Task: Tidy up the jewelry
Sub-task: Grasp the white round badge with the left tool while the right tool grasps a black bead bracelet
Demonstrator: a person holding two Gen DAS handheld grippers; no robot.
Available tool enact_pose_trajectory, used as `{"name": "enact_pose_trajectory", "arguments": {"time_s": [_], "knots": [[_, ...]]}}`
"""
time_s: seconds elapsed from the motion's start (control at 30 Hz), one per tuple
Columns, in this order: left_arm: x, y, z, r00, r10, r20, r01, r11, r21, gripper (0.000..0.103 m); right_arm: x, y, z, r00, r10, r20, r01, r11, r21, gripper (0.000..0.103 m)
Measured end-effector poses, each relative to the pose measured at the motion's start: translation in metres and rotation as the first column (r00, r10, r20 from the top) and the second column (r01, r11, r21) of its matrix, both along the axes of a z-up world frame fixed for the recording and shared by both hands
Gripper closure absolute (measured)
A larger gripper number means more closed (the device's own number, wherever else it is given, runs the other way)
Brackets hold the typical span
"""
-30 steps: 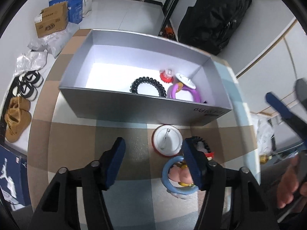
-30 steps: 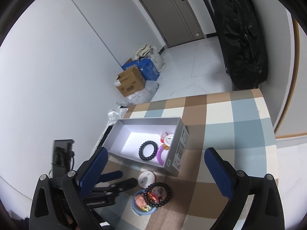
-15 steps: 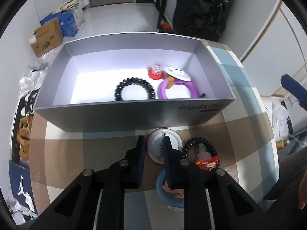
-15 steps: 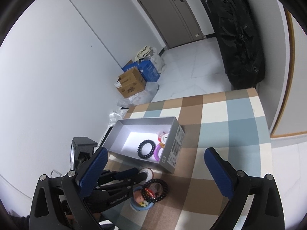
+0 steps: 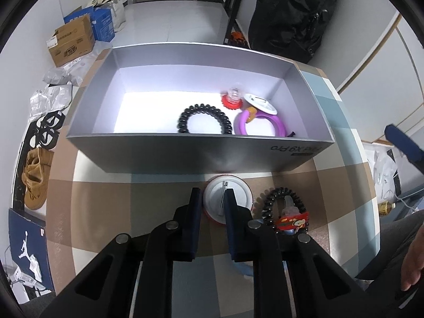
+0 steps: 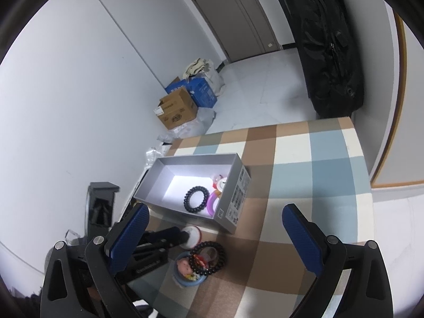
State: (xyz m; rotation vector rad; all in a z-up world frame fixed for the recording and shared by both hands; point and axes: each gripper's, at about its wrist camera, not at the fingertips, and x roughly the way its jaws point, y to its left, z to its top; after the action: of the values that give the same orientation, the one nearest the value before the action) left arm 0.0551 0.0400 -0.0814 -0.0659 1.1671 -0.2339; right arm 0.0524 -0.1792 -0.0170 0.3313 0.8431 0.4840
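Observation:
A grey open box (image 5: 185,156) (image 6: 233,198) sits on the checked tablecloth. Inside lie a black bead bracelet (image 5: 205,118) (image 6: 195,198), a purple ring (image 5: 261,126), a white badge (image 5: 261,103) and a red-based trinket (image 5: 233,98). In front of the box lie a round red-rimmed white pin badge (image 5: 226,201) (image 6: 192,235), a black bead bracelet (image 5: 282,206) (image 6: 208,257) and a blue ring toy (image 6: 189,270). My left gripper (image 5: 212,198) has its jaws closed narrow on the left part of the pin badge. My right gripper (image 6: 214,228) is wide open and empty, high above the table.
Cardboard and blue boxes (image 5: 76,37) stand on the floor beyond the table. A black bag (image 5: 288,13) leans on the far wall. Shoes (image 5: 37,175) lie on the floor at left. The table's right side (image 6: 318,185) is bare cloth.
My left gripper's jaws have closed from wide open to narrow and moved forward onto the pin badge. The right gripper has stayed open and drifted slightly.

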Motion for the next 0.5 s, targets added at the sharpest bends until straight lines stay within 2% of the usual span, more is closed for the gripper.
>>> {"name": "enact_pose_trajectory", "arguments": {"time_s": [0.1,0.5], "knots": [[0.000,0.005,0.004,1.000,0.014,0.005,-0.014,1.000,-0.014,0.091,0.000,0.002,-0.004,1.000,0.002,-0.008,-0.002,1.000,-0.016,0.002],[-0.002,0.030,0.027,0.996,0.090,0.027,-0.084,0.981,-0.173,0.091,-0.004,0.020,-0.034,0.995,0.049,-0.084,-0.060,0.988,-0.140,0.003]]}}
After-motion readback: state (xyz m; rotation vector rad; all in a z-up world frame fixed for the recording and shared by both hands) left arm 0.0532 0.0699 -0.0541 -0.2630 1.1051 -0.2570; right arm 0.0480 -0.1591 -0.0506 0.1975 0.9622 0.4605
